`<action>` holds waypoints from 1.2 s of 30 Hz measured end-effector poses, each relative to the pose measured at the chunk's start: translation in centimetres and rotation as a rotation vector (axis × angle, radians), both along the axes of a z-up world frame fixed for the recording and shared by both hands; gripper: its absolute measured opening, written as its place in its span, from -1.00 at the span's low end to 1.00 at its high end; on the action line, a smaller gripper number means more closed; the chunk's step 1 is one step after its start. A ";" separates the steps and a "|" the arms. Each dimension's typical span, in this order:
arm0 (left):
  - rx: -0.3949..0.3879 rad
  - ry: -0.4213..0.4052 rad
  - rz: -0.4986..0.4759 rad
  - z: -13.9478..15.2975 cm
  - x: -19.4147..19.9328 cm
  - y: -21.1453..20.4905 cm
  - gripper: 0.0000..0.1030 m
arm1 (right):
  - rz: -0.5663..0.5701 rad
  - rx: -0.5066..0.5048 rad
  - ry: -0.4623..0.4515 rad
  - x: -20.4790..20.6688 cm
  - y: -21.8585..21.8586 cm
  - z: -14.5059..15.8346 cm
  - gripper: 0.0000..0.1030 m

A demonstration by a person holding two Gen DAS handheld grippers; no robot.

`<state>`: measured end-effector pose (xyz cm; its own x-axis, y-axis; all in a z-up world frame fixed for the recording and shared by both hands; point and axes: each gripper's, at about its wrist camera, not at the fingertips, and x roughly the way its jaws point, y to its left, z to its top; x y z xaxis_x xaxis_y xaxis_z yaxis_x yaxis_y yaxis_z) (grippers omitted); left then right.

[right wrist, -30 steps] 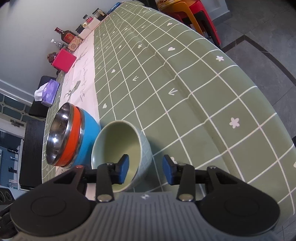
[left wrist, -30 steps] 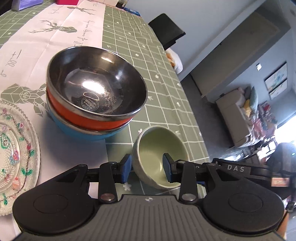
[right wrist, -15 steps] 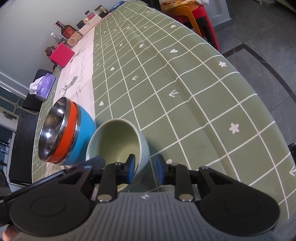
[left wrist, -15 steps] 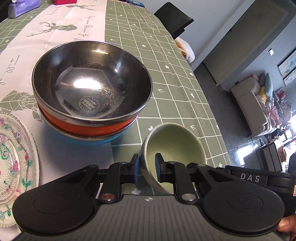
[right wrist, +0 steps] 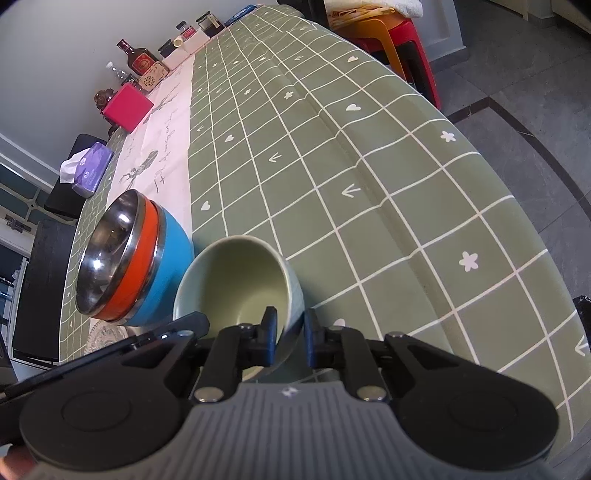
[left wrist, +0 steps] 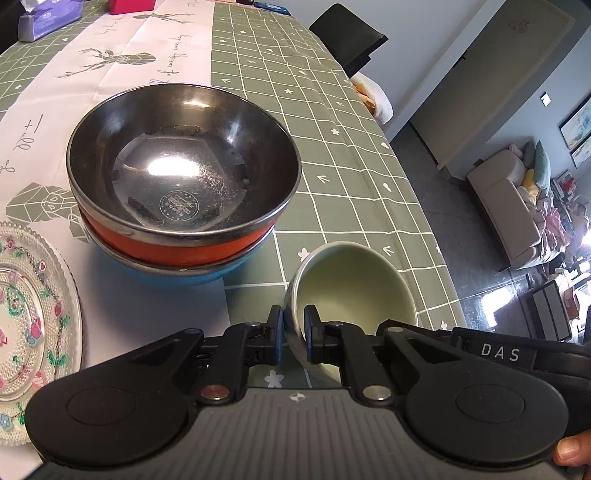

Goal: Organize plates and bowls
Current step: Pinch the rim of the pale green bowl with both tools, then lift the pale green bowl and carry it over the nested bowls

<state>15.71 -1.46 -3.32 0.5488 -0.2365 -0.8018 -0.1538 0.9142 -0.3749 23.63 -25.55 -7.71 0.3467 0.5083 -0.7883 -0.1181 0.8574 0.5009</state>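
Observation:
A small pale green bowl (left wrist: pixel 354 280) sits near the table's front edge; it also shows in the right wrist view (right wrist: pixel 236 280). My left gripper (left wrist: pixel 293 334) is shut on its near left rim. My right gripper (right wrist: pixel 290 332) is shut on its near right rim. Just behind it stands a stack of two steel-lined bowls, an orange one (left wrist: pixel 184 243) nested in a blue one (left wrist: pixel 177 275); the stack also shows in the right wrist view (right wrist: pixel 133 258). A patterned glass plate (left wrist: pixel 33 325) lies left of the stack.
The table has a green checked cloth (right wrist: pixel 332 166) with a white runner (left wrist: pixel 110 74). A tissue pack (right wrist: pixel 90 170), a pink box (right wrist: pixel 127 107) and bottles (right wrist: pixel 140 59) stand at the far end. A black chair (left wrist: pixel 351 33) and red and orange stools (right wrist: pixel 399 40) stand beside the table.
Both grippers have closed from open onto the green bowl's rim. The bowl now tilts slightly toward the cameras.

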 end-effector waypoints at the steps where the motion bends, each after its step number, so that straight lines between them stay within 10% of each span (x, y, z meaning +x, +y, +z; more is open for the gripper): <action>1: 0.001 -0.003 0.002 0.1 -0.1 0.0 -0.76 | 0.000 0.000 -0.003 -0.1 0.0 0.0 -0.76; 20: 0.021 -0.162 0.043 6.5 -4.1 1.2 -0.75 | 0.009 0.137 -0.185 -3.2 -0.1 5.8 -0.78; 36: 0.020 -0.144 0.153 10.8 -1.9 9.2 -0.75 | 0.165 0.114 -0.268 0.7 9.7 12.0 -0.78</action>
